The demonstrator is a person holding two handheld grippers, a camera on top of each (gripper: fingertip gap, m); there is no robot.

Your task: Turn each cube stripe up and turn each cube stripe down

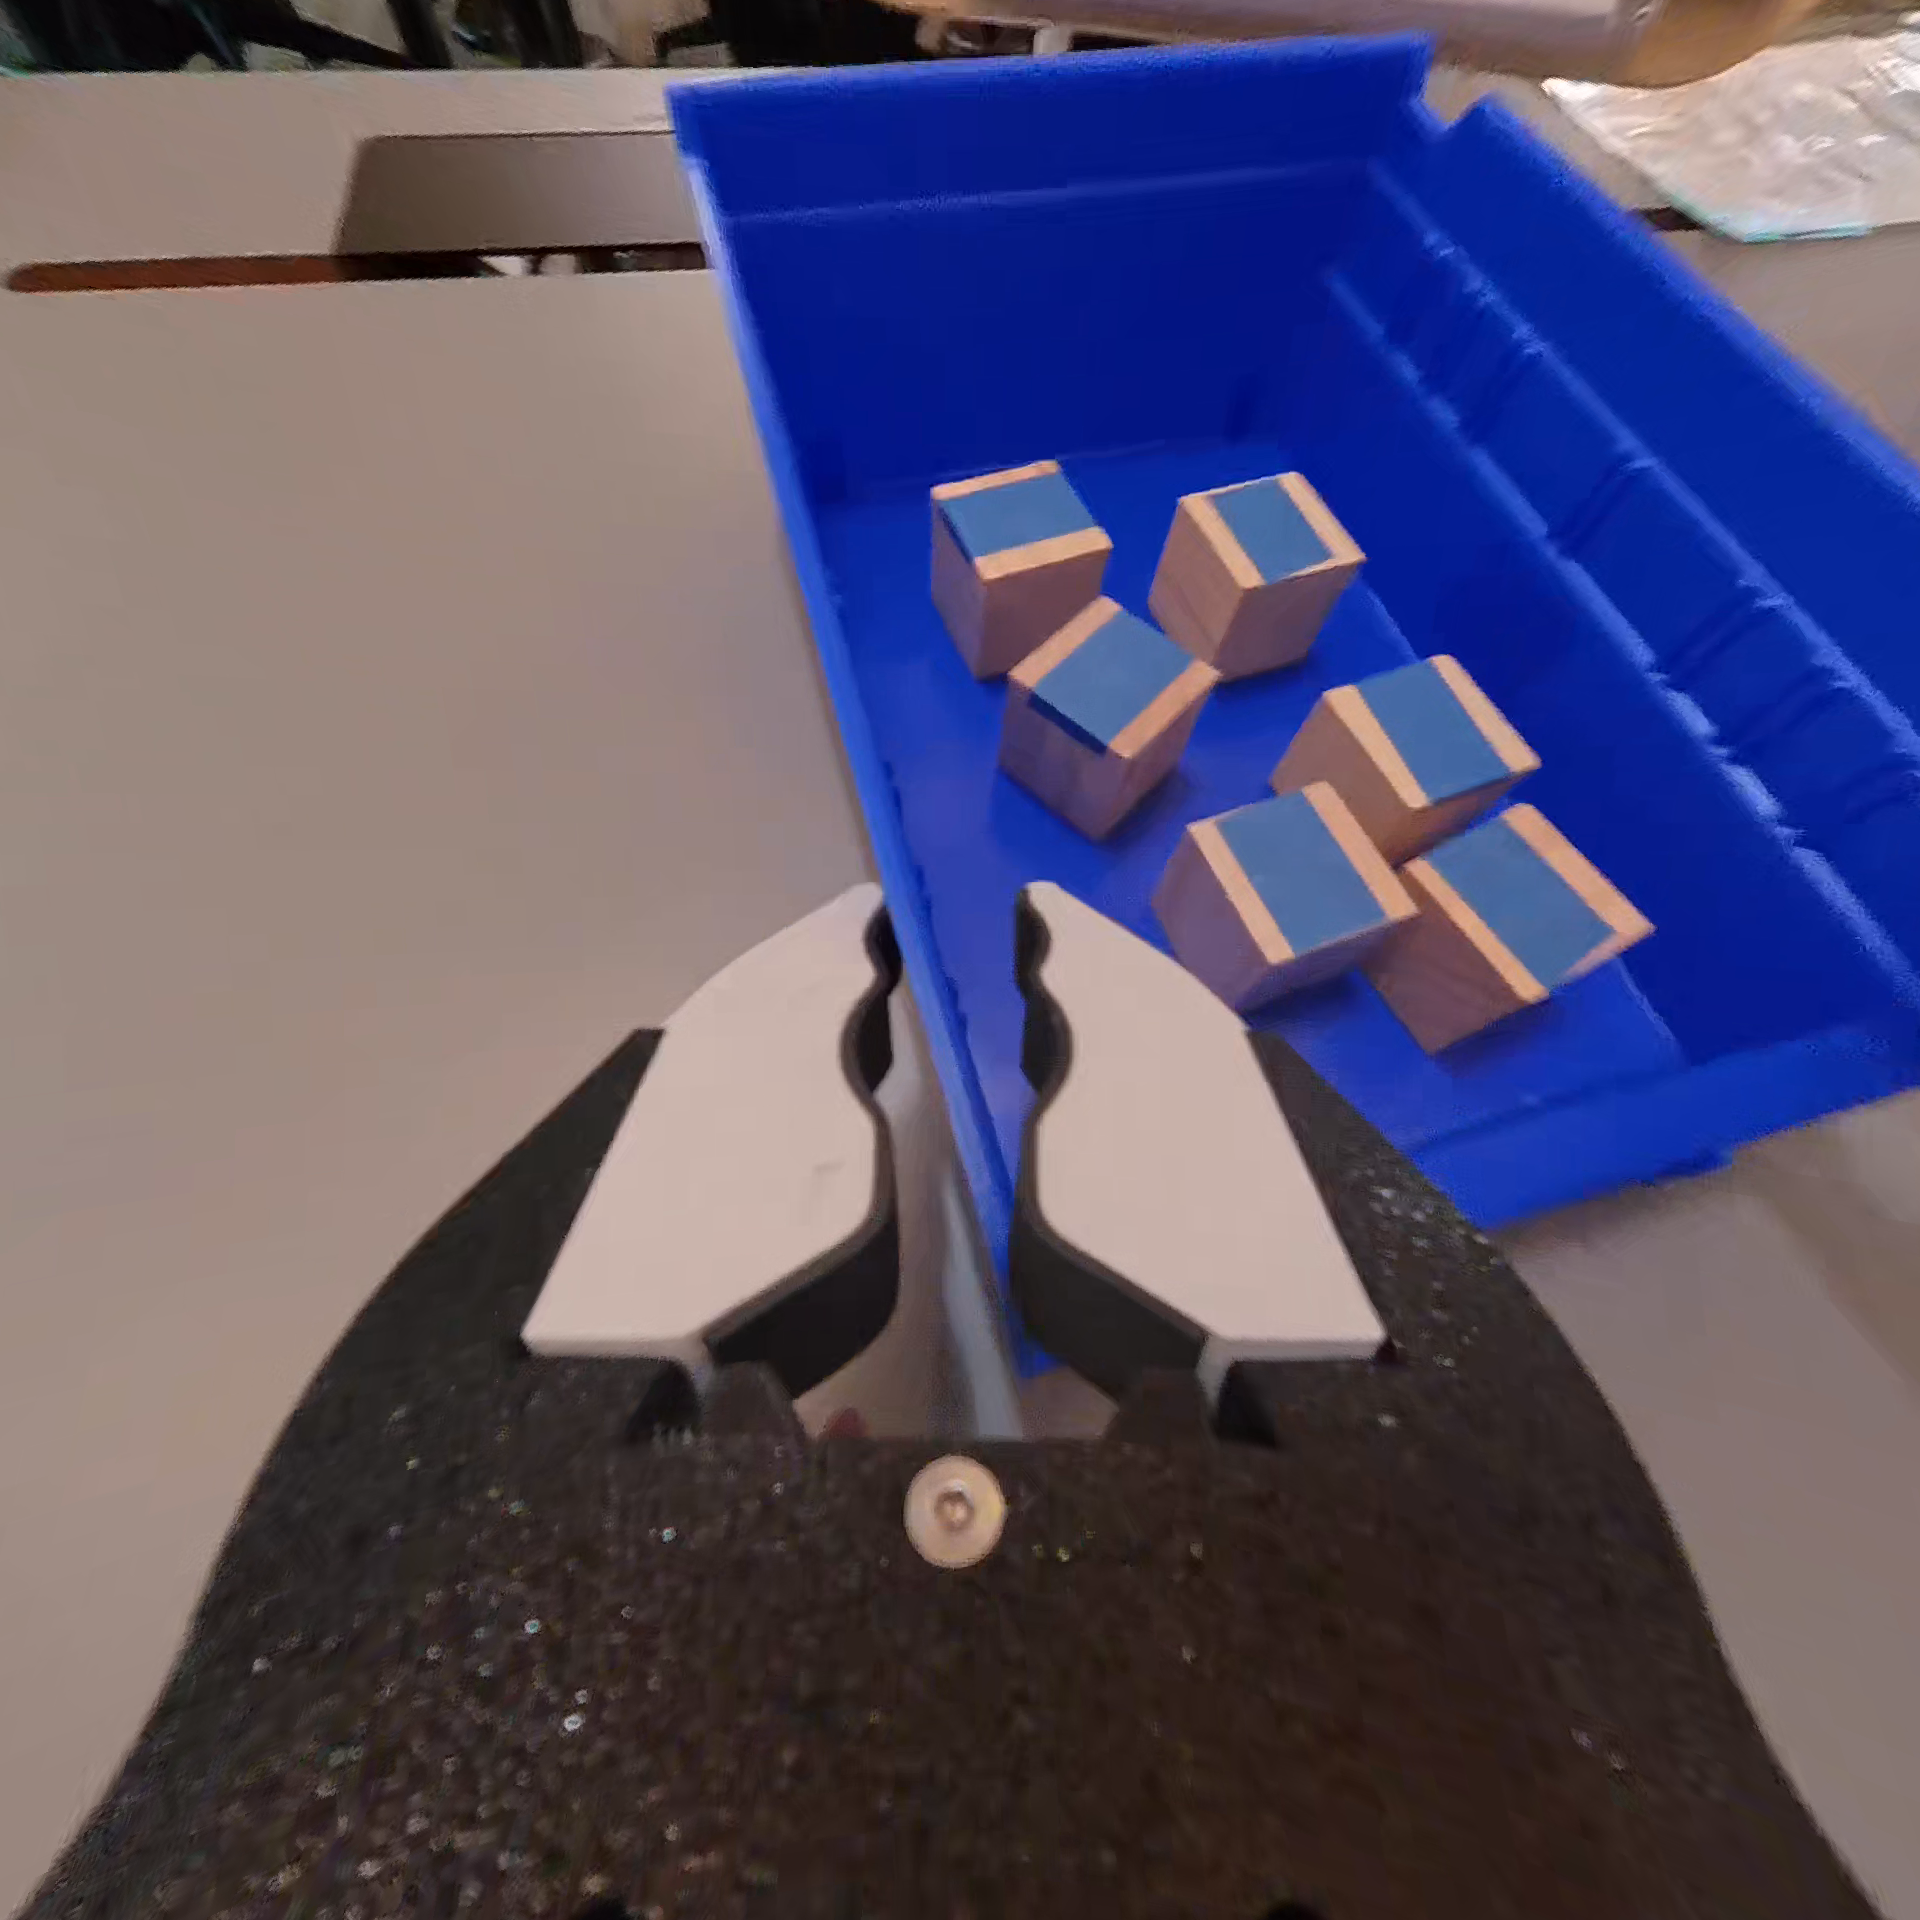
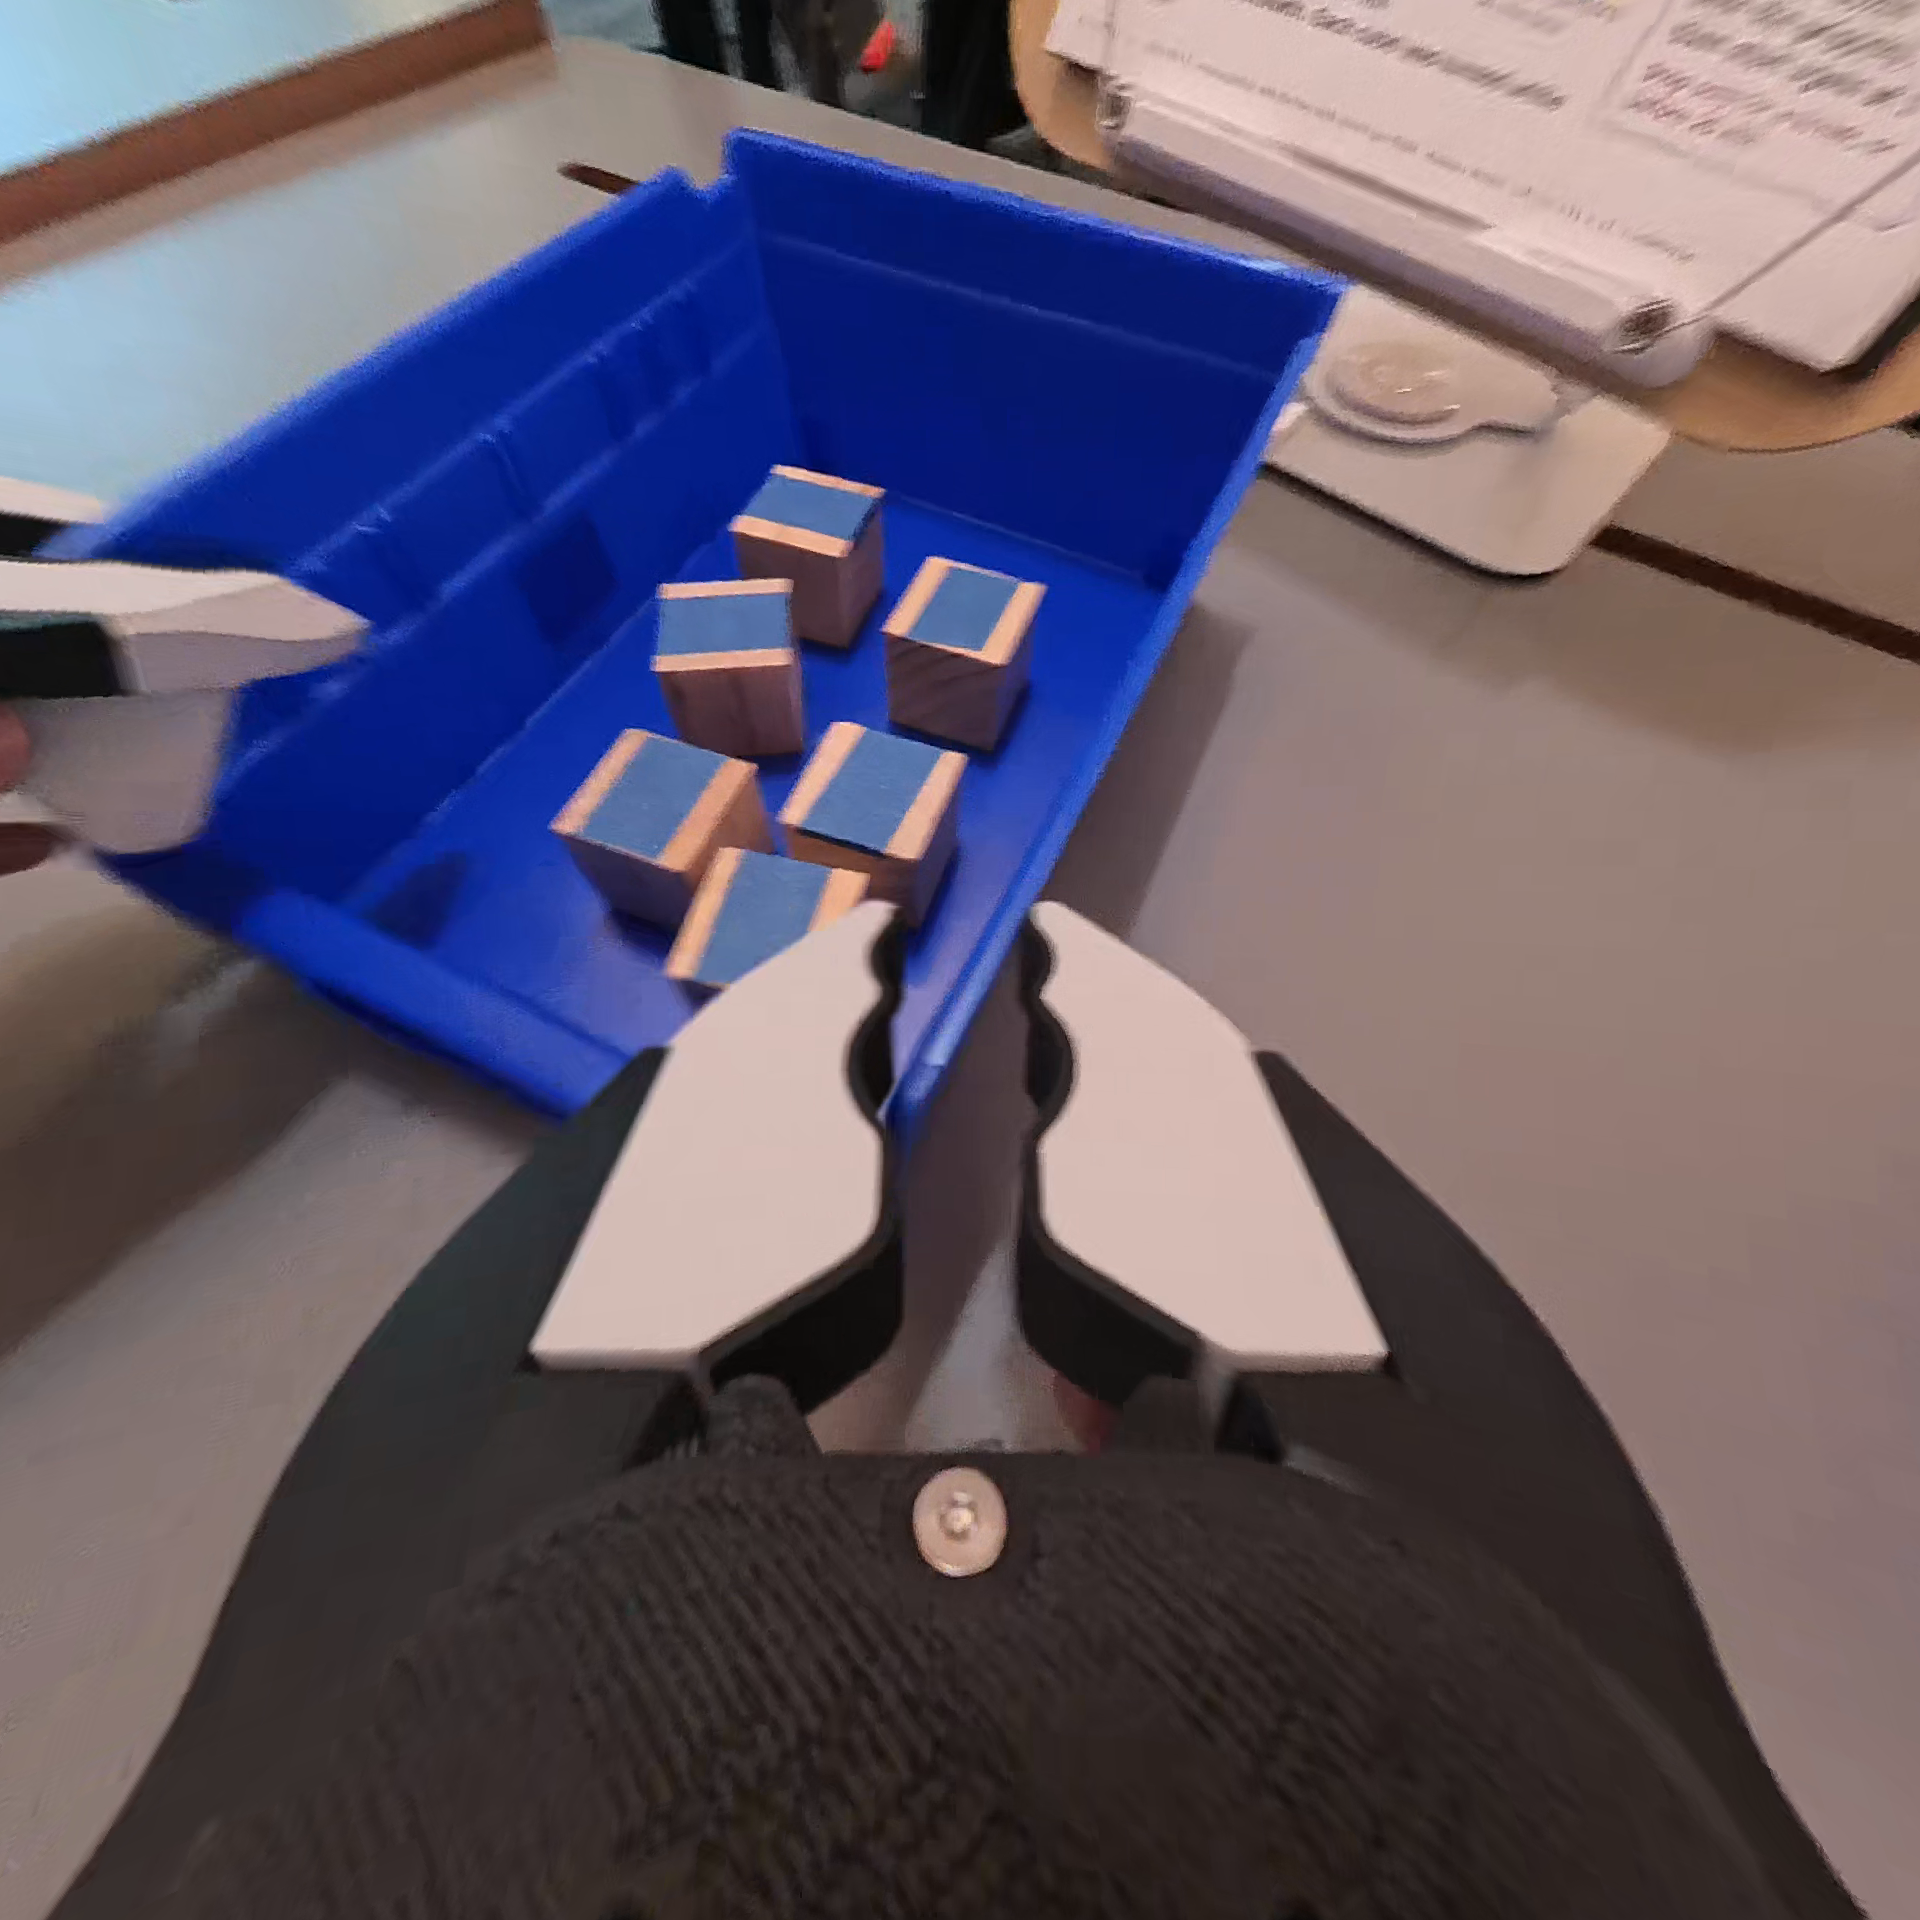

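Six wooden cubes, each with its blue stripe facing up, sit clustered on the floor of a blue rectangular plastic bin resting on the grey surface. The left gripper straddles the bin's wall at 6 o'clock, jaws parted and not clenched on it. The right gripper straddles the opposite wall likewise, with the cubes toward its 11 o'clock.
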